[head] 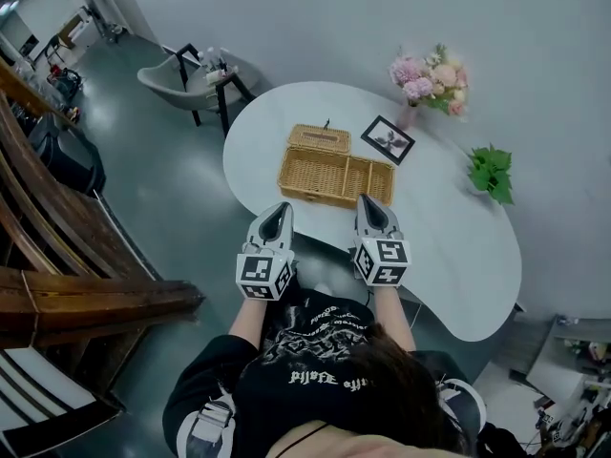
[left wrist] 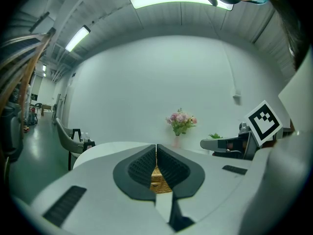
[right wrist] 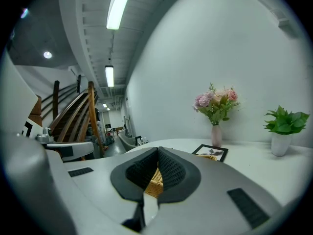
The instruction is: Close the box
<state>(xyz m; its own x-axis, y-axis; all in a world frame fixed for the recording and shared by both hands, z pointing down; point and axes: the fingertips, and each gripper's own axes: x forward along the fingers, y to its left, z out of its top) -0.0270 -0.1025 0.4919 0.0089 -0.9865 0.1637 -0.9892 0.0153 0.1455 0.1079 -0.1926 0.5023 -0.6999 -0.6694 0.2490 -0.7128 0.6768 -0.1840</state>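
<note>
Wicker box [head: 336, 179], lid [head: 320, 139] open behind, on white table [head: 449, 246], left gripper [head: 284, 206] and right gripper [head: 367, 199] fingers closed, empty

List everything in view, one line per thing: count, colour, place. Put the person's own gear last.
table: one, white, centre
wicker box: one, tan, on the table's near part, lid open at its far side
picture frame: one, black, flat on the table beyond the box
flowers: one bunch, pink, table's far edge
potted plant: one, green, table's right side
chair: one, grey, on the floor, upper left
staircase: one, brown wood, left edge
left gripper: one, white and grey, shut, empty, at the box's near side
right gripper: one, white and grey, shut, empty, at the box's near side
</note>
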